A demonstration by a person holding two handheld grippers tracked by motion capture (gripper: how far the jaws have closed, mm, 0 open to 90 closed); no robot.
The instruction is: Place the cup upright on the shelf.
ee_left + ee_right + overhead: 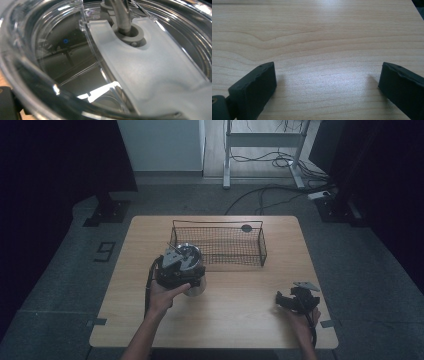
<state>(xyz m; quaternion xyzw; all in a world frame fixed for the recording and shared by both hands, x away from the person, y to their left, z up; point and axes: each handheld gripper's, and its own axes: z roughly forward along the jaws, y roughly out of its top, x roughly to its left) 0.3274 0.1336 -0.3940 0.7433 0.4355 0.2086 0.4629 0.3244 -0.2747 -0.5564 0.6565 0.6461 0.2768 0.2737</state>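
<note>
The left claw [186, 265] gripped the rim of a clear, rigid, slippery-looking plastic jar [50, 82], while the right claw [325, 82] rested wide open on the table [240, 310].

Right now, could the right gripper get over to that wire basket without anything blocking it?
Probably yes. The right gripper rests open near the table's front right, and bare wood lies between it and the wire basket. The clear container at the left gripper sits off that path.
</note>
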